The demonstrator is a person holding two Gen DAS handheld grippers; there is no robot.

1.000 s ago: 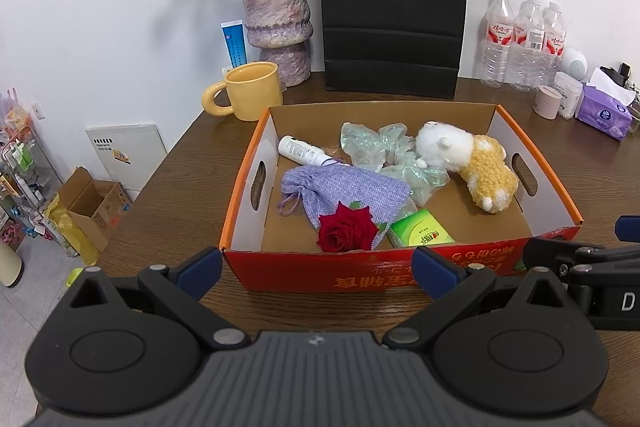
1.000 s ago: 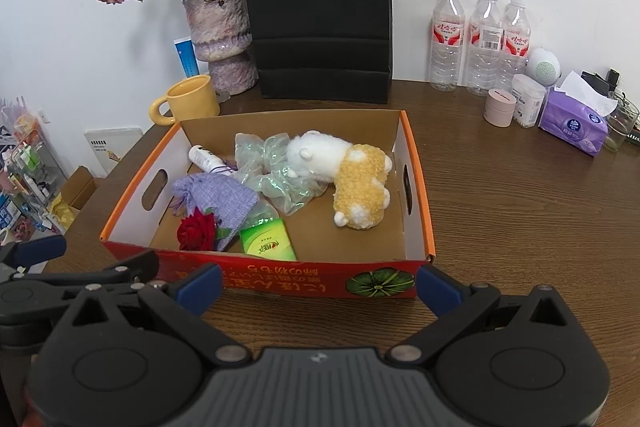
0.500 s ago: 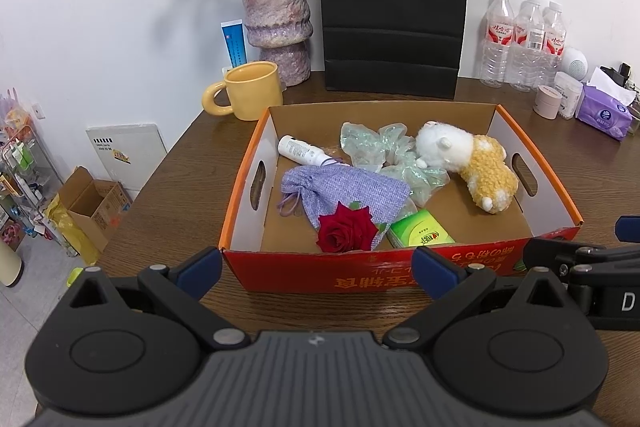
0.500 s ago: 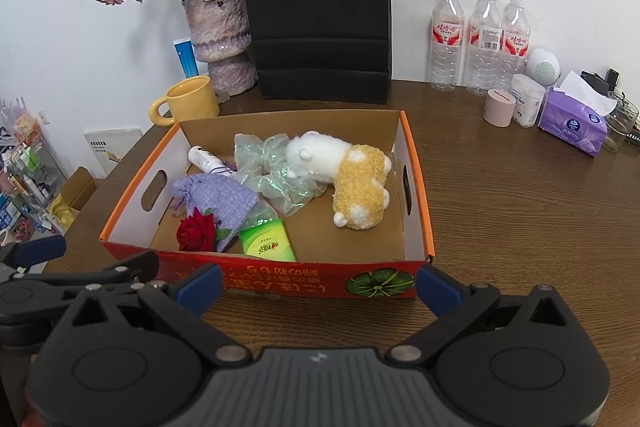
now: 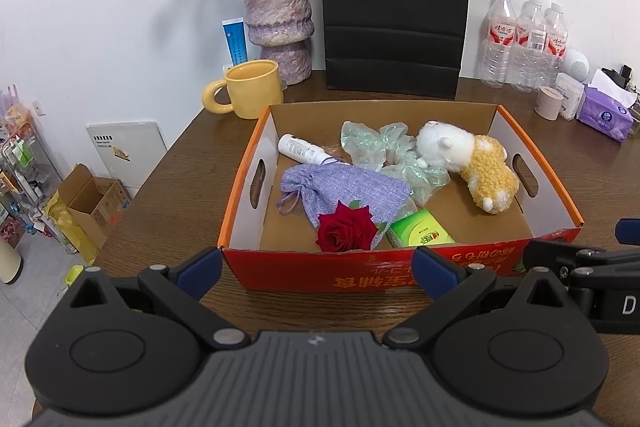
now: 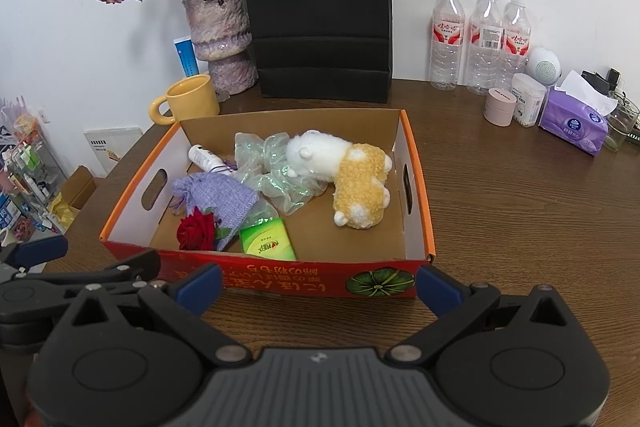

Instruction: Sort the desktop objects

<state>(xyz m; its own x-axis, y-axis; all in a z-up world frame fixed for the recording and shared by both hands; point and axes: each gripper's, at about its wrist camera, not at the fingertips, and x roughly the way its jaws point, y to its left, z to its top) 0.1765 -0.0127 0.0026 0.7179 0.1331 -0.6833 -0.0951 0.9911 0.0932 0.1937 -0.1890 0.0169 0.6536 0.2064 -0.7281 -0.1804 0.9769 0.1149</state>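
Two grippers under my remote watch hang side by side at the near wall of the cardboard box (image 5: 400, 269), both with jaws spread wide and nothing between them: the left gripper (image 5: 316, 269) faces the box's left half, the right gripper (image 6: 318, 287) its right half, neither touching the card.

Inside the box, nearest my tongs, a red rose (image 5: 346, 233) lies on a lilac drawstring pouch (image 5: 344, 189), with a green tissue pack (image 5: 420, 233) just beside it. Further in sit a white tube (image 5: 302, 149), a crumple of clear green wrapping (image 6: 276, 167) and a white-and-yellow plush toy (image 6: 348, 179) against the right side.

Beyond the box, on the wooden table (image 6: 520, 211), stand a yellow mug (image 6: 190, 99), a vase (image 5: 278, 23) of dried flowers, a black paper bag (image 6: 320, 15), three water bottles (image 6: 482, 39), a pink jar (image 6: 500, 107) and a purple tissue pack (image 6: 574, 123).

As I judge it, the sorting looks far along or finished, six things already boxed; whether the items left on the table count as unsorted I cannot say from these views
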